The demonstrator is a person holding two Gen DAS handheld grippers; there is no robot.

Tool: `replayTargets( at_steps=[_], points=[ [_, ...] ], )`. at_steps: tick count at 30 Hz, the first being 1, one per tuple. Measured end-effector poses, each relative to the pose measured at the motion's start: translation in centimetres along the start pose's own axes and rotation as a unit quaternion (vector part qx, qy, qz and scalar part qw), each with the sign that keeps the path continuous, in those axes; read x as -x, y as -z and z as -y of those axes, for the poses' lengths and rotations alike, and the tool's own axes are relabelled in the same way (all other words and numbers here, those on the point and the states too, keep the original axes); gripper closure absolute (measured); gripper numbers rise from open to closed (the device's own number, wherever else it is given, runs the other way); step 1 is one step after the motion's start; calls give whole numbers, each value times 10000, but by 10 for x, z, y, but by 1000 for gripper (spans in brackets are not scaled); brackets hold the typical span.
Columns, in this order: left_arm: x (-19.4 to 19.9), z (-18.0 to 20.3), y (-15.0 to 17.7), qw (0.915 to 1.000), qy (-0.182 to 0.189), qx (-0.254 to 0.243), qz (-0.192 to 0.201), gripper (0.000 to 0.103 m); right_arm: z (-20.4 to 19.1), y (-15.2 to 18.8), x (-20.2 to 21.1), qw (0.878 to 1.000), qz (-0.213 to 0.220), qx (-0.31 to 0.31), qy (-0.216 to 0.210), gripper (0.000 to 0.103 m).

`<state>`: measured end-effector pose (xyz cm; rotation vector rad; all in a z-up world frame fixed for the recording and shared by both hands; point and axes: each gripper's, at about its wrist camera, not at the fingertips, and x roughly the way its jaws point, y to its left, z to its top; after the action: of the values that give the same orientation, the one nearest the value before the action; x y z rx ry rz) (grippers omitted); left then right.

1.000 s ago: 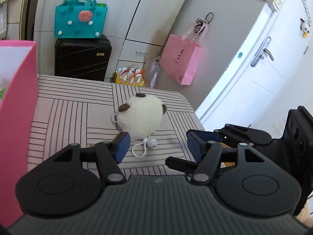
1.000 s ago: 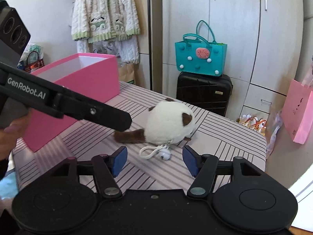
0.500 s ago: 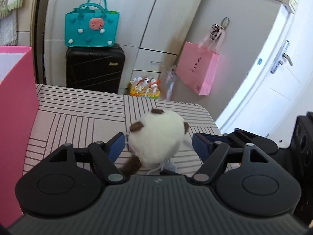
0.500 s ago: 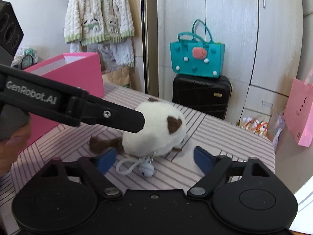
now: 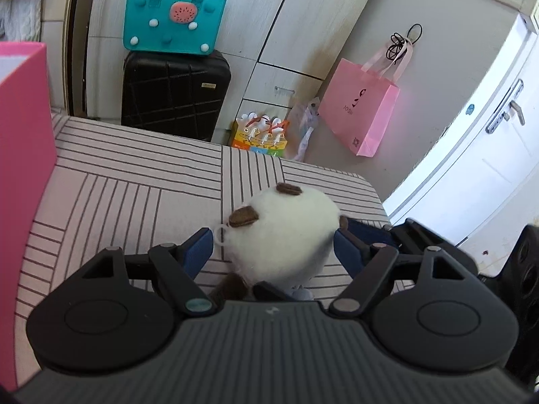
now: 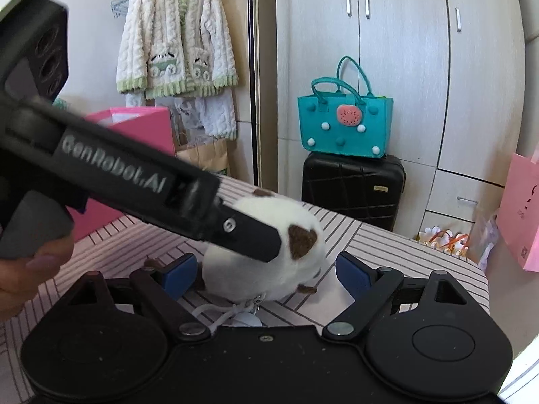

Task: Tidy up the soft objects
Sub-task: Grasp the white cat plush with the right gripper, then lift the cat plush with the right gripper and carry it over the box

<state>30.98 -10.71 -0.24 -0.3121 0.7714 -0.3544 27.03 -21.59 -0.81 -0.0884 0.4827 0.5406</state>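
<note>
Two views, left wrist first: a striped table point(image 5: 134, 181) is stretching ahead, black suitcase point(image 5: 175, 94) and teal bag point(image 5: 171, 17) beyond. The left gripper point(image 5: 273, 250) is spread wide, plush toy point(image 5: 283, 232) sitting between its pads. Right wrist: the right gripper point(image 6: 266, 271) is gaping too, the toy between its fingers, pink box point(image 6: 148, 128) ahead-left.

A plush point(image 5: 283, 232) sits on the counter point(image 5: 134, 181) near its right edge, between the fingers of both claws. A box point(image 5: 23, 155) stands on the counter to the left. Behind the counter a suitcase point(image 5: 175, 94) stands on the floor with a tote point(image 5: 173, 22) on top. A bag point(image 5: 362, 107) hangs further right.
</note>
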Motion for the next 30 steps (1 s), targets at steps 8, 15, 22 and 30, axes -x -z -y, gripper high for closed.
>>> replayTargets(
  at_steps=[8,15,22,30],
  points=[
    [-8,1,3,9999,109,-17,-88,38,-5,-1,-10,9996,-225,89,139,23],
    [-6,1,6,9999,144,18,-38,43,-10,-2,-8,9993,-253,87,244,35],
    [12,10,17,9996,226,-172,-39,44,-21,-3,4,9988,-268,95,402,35],
    [45,13,27,9985,431,-270,-203,44,-39,-6,31,9986,-230,34,476,33]
  ],
)
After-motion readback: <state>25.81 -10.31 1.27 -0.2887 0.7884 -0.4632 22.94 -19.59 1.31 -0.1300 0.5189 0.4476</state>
